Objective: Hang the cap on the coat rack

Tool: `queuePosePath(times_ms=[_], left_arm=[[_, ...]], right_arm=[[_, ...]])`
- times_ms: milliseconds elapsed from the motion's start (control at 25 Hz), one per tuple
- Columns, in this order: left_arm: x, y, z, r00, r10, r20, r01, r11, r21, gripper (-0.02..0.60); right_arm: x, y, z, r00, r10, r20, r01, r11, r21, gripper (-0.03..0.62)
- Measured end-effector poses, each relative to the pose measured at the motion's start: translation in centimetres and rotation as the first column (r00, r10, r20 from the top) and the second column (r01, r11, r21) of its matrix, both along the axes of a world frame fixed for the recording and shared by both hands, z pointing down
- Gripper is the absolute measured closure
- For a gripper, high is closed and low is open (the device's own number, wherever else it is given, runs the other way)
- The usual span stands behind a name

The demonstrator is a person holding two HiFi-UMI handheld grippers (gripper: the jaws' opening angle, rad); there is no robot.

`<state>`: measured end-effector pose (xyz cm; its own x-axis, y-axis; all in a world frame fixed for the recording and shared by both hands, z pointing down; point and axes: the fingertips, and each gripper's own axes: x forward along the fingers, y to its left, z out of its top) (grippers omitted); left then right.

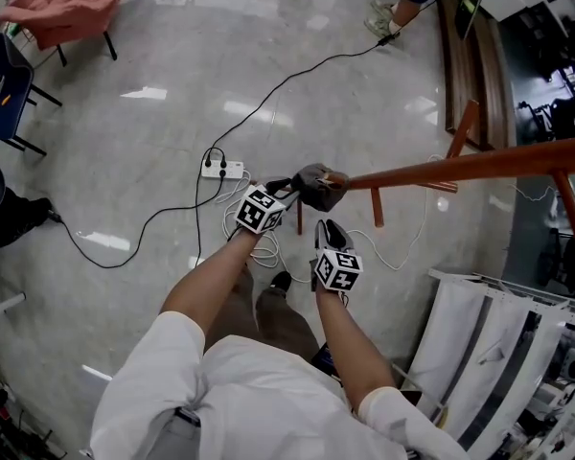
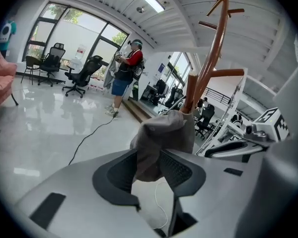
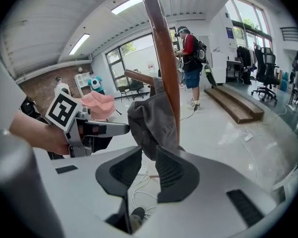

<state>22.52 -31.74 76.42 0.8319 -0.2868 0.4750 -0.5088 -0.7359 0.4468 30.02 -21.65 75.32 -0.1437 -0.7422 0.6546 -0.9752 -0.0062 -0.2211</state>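
Grey floppy fabric cap [image 1: 316, 188], one, on smooth brown wooden coat rack [image 1: 460, 169] peg, left gripper [image 1: 289, 190] jaws opening around cap, right gripper [image 1: 328, 228] pinching its edge

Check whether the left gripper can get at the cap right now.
Probably yes: the cap, at a peg tip of the coat rack, already sits between the left gripper's opening jaws, with nothing in the way.

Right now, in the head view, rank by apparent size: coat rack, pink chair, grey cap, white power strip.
Largest to smallest:
coat rack
pink chair
grey cap (nearer the camera, so flattered)
white power strip
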Motion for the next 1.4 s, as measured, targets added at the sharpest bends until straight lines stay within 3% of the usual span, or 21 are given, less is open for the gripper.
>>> queuePosePath(times_ms=[160,320,600,880,1160,1400], left_arm=[[-1.3,1.1,0.2,0.999,-0.030,0.014,0.030,0.999,-0.013,0.442],[-1.8,2.9,-1.9,0.998,-0.055,-0.017,0.054,0.998,-0.012,0.451],[-2.4,7.4,-11.4,0.978,-0.108,-0.177,0.120,0.991,0.060,0.531],[-2.5,12.6,-25.0,0.944,-0.088,-0.317,0.170,0.956,0.241,0.558],[-3.6,19.0,-34.4,0.940,-0.110,-0.324,0.234,0.897,0.376,0.563],[-6.4,22.8,-40.5,0.922,-0.137,-0.362,0.302,0.840,0.451,0.565]], right_arm=[[0.3,0.8,-0.5,1.000,-0.009,0.001,0.009,1.000,0.003,0.522],[0.0,1.4,-2.8,0.998,-0.067,0.003,0.066,0.997,0.046,0.522],[-1.0,4.3,-11.7,0.979,-0.202,0.011,0.196,0.959,0.206,0.549],[-0.7,8.4,-23.6,0.954,-0.295,0.047,0.247,0.867,0.433,0.565],[0.4,12.8,-33.5,0.942,-0.336,0.012,0.253,0.731,0.634,0.566],[0.5,16.0,-39.0,0.945,-0.324,-0.054,0.264,0.650,0.713,0.568]])
